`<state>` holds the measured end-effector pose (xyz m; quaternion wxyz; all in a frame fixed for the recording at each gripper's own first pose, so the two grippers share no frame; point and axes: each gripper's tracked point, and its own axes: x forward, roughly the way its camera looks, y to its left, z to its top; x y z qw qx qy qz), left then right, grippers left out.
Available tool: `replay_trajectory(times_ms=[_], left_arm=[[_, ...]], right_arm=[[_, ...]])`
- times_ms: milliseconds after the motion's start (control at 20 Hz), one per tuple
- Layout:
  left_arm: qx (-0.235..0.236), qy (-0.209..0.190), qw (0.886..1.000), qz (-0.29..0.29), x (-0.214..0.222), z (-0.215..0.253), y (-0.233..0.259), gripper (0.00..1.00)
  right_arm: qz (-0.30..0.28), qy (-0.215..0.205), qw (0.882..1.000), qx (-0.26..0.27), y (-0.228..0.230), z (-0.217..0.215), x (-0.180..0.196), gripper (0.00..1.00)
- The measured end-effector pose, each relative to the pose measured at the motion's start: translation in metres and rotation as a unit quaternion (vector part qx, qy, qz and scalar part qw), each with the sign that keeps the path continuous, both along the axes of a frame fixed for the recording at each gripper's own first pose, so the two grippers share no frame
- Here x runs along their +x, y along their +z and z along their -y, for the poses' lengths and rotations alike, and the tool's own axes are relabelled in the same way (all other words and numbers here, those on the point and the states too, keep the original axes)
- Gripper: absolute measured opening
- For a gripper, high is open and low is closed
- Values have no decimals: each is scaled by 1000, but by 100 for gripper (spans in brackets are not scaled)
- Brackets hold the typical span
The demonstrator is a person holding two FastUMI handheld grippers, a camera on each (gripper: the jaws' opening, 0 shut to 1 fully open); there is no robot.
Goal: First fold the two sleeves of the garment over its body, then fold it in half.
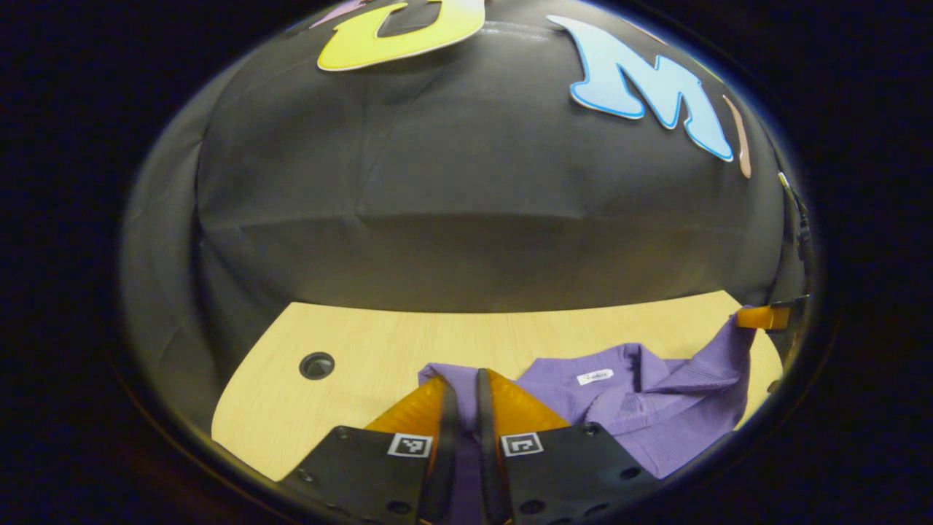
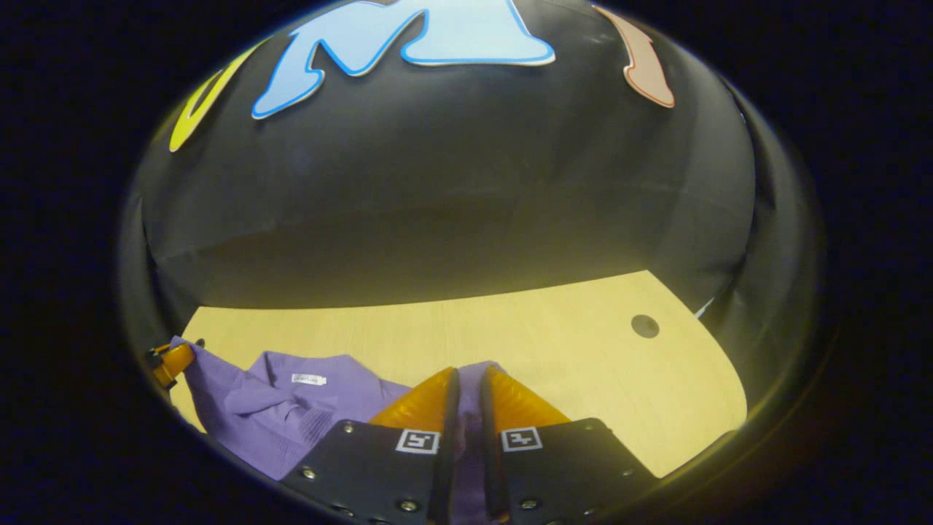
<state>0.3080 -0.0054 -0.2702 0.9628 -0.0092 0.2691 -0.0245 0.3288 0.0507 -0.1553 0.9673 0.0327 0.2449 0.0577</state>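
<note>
A soft purple knitted garment with a collar (image 1: 641,408) was seen lying on a pale wooden table (image 1: 350,343), close to the near edge. The left gripper (image 1: 465,408) was pressed together on a bit of the purple cloth, and a strip of it was seen running down between the 2 fingers. In the left gripper view, the collar and the body of the garment lay to the right of that gripper.

The right gripper (image 2: 466,401) was pinching purple cloth in the same way. In the right gripper view, the garment (image 2: 291,408) lay to the left, so the body was held between the 2 grippers. The cloth at each gripper was lifted up from the table (image 2: 554,343), and the middle part was seen hanging lower. The left gripper (image 2: 169,363) was also seen far off at the left edge of the right gripper view, with a corner of cloth pulled up to it.

The long side of the garment was judged to run from one gripper to the other. It could not be told whether sleeves or corners were held. A fold inward, toward the middle, was judged to be the next move, with each gripper equally near its own side.

A small round hole (image 1: 316,365) was seen in the table.
</note>
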Motion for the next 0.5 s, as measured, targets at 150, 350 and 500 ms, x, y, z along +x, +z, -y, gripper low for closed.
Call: replay_trajectory(times_ms=[150, 350, 500], left_arm=[[0, -5, 1000, 3, -16, 8, 10, 54], [-7, 2, 1000, 24, -44, 16, 40, 80], [-4, 6, 998, 55, -69, 25, 76, 82]], right_arm=[[18, 15, 1000, -10, 17, 1, -13, 31], [57, 31, 998, -3, 52, 3, -45, 58], [98, 34, 995, 3, 86, 10, -76, 71]])
